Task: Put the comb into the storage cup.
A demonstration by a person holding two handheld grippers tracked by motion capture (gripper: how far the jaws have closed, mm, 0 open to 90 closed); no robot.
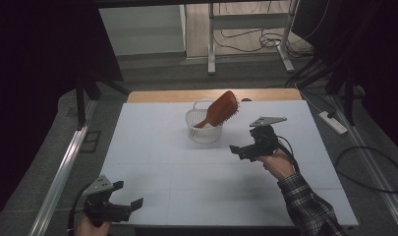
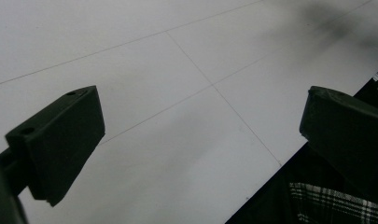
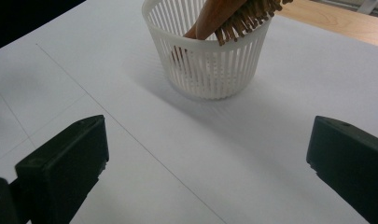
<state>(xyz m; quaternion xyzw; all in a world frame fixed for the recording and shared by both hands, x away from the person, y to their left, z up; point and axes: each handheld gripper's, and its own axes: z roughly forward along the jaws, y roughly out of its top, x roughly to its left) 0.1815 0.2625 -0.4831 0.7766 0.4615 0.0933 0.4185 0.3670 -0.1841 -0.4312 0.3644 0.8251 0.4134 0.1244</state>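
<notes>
High view: overhead, facing forward across counter. Right gripper view: low, close, facing basket, shared with high view. Left gripper view: near counter's front edge.

A wide counter covered with a flat white board carries the things; thin seam lines cross the board, and a strip of bare light wood shows along its far edge. A small round white plastic basket with slotted walls stands on the white surface near the far middle, holding a reddish-brown wooden hairbrush that leans out over its rim.
</notes>
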